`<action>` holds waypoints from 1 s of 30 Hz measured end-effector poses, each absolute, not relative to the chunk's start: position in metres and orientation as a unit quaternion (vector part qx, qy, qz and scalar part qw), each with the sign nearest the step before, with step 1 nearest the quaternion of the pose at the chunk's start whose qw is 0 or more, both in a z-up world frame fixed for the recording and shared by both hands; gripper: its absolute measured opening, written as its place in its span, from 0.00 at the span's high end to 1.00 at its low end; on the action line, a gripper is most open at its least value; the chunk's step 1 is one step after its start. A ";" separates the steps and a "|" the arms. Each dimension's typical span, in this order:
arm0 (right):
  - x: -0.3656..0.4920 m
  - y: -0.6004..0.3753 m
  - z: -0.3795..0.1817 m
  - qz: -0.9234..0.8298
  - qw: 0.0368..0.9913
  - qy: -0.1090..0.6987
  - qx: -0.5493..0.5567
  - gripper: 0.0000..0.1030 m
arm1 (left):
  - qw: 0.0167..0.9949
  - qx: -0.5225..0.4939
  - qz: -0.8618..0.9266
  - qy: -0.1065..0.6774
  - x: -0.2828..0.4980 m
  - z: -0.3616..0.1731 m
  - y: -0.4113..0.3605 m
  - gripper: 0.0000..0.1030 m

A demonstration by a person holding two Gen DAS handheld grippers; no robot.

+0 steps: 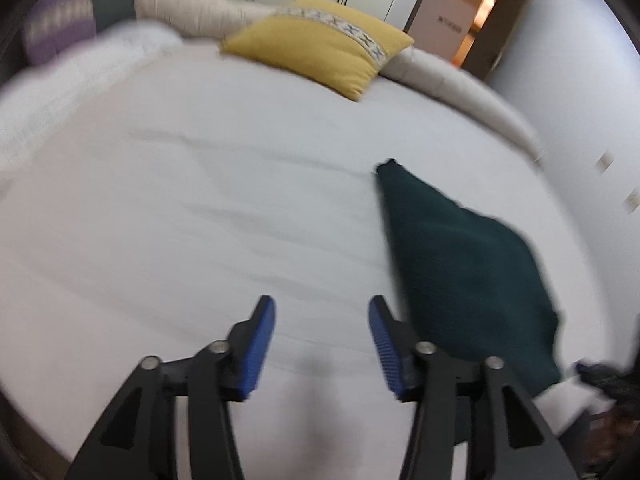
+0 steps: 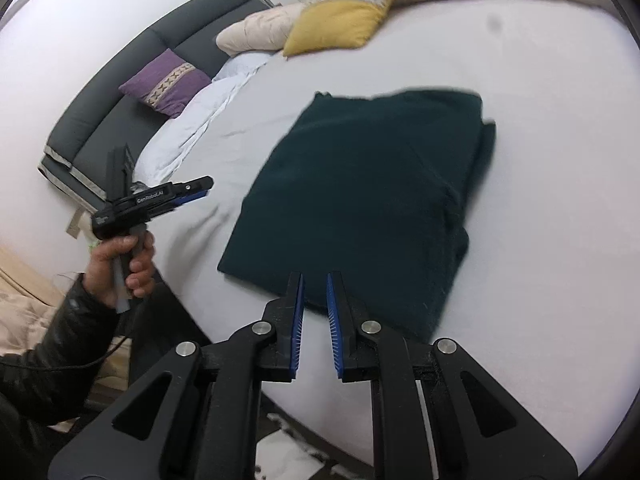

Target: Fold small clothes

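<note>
While the dark green garment (image 2: 360,200) lies folded on the bed (image 2: 540,240), both grippers hang free above it, holding nothing.

Right gripper (image 2: 315,280) has its fingers narrowly parted just over the near hem; left gripper (image 1: 322,308) is spread wide, the cloth off to its right, though that view is blurred. If another fold is due, each should pinch a near corner through every layer, lift together and lay the edge squarely over the far side.
</note>
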State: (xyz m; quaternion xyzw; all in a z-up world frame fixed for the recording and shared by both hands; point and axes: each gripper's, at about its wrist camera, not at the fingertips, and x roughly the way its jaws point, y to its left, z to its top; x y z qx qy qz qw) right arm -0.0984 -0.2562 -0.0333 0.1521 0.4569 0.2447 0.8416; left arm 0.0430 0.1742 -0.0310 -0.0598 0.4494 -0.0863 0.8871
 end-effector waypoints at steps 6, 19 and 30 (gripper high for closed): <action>-0.095 -0.224 -0.002 0.204 0.882 0.414 0.096 0.83 | 0.932 0.105 -0.014 0.346 0.009 0.008 0.098 0.00; -0.163 -0.216 0.083 0.081 0.981 0.169 0.050 0.08 | 0.881 -0.299 -0.118 0.347 -0.004 0.018 0.121 0.00; -0.162 -0.203 0.076 0.120 0.967 0.201 0.101 0.08 | 0.792 -0.510 -0.122 0.313 -0.002 0.021 0.198 0.00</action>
